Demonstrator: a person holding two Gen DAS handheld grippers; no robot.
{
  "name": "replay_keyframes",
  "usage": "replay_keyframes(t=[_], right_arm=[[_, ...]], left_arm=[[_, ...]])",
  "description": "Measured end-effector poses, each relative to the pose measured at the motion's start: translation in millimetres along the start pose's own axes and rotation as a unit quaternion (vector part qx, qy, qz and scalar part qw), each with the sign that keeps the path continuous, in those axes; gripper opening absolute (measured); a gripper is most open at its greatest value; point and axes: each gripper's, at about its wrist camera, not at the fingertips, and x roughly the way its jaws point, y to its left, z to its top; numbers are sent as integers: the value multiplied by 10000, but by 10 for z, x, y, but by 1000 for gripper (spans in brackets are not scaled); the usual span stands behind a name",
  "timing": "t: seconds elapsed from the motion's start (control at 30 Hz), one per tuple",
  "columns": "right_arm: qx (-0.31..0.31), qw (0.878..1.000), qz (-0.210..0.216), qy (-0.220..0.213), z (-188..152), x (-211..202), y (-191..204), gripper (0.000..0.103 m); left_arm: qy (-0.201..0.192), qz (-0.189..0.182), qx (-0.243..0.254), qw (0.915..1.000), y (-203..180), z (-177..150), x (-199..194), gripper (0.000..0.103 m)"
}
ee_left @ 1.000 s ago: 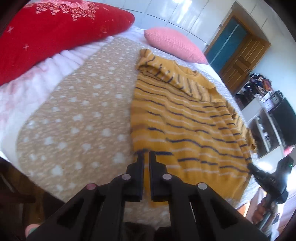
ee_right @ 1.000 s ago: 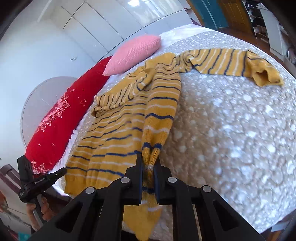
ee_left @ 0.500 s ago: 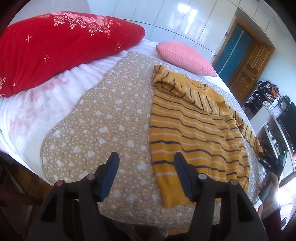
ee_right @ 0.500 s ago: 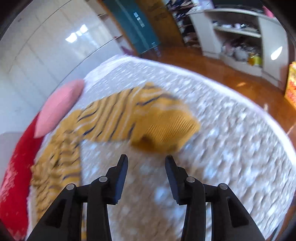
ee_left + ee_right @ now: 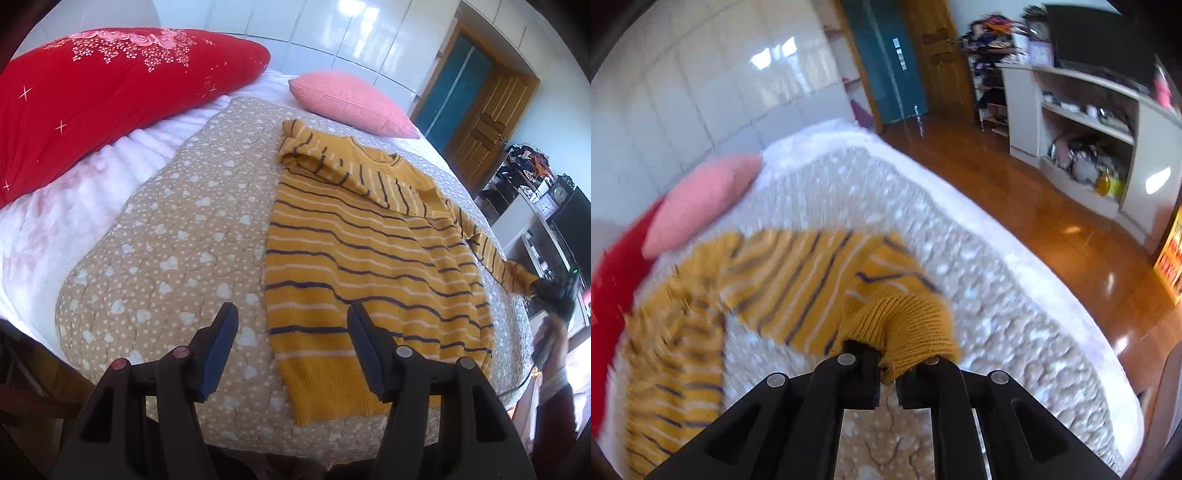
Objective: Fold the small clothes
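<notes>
The sweater (image 5: 373, 266) is a soft, floppy knit, light but stretchy, so I'd guess it sags and drags instead of holding any shape when lifted. The ribbed bits (cuffs, bottom hem) look like the best places to grab since they're thicker and shouldn't slip out as easily.

It's lying flat on the bed (image 5: 166, 236), body spread out, one sleeve folded across the chest and the other stretched off toward the far side. A red pillow (image 5: 110, 88) and a pink pillow (image 5: 347, 101) sit up by the headboard end.

The right tool (image 5: 886, 373) is clamped tight on the cuff (image 5: 908, 325) of that outstretched sleeve, knit bunched up right at the tips. The left tool (image 5: 291, 332) stands about half open and holds nothing, hovering over the bottom hem near the sweater's left edge, not touching it as far as I can tell.
</notes>
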Motion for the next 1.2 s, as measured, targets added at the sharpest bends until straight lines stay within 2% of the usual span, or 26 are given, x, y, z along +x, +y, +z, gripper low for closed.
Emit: replay_keyframes(t=[0.13, 0.23, 0.33, 0.47, 0.53, 0.7, 0.83, 0.93, 1.0, 1.03, 1.07, 1.13, 1.2], right_arm=[[874, 9958, -99, -253, 385, -166, -355, 6], [1081, 9937, 113, -275, 584, -218, -266, 6], [772, 9950, 624, -119, 686, -180, 357, 6], [174, 9879, 1522, 258, 609, -12, 1526, 6], [-166, 9787, 1968, 556, 477, 151, 2225, 6], [-856, 9534, 2581, 1306, -103, 682, 3645, 6], [-1060, 9337, 2826, 1927, -645, 1168, 4437, 6], [-1299, 9184, 2861, 2406, -1177, 1583, 4853, 6], [-1429, 9055, 2911, 2735, -1447, 1758, 4932, 10], [-1488, 8993, 2899, 2916, -1572, 1827, 4991, 15], [-1573, 8923, 2905, 3078, -1686, 1871, 5049, 28], [-1800, 8788, 3094, 3157, -1753, 1793, 5117, 45], [-2019, 8673, 3323, 3108, -1733, 1654, 5134, 48]], left_arm=[[16, -109, -158, 9998, 86, 12, 30, 60], [23, -150, -260, 9995, 179, 3, 55, 60], [-3, -187, -343, 9992, 272, -9, 66, 61], [-83, -172, -404, 9990, 390, -28, 50, 62], [-169, -94, -388, 9991, 455, -49, 16, 64], [-301, 65, -456, 9985, 680, -85, -32, 65], [-265, 144, -651, 9974, 903, -122, -9, 65], [-241, 192, -850, 9959, 1072, -149, 11, 65], [-215, 202, -944, 9951, 1142, -166, 25, 65], [-206, 204, -974, 9948, 1164, -171, 31, 65], [-197, 207, -997, 9946, 1184, -176, 36, 65], [-178, 217, -1013, 9945, 1214, -178, 53, 66], [-165, 226, -1015, 9944, 1216, -171, 79, 66]])
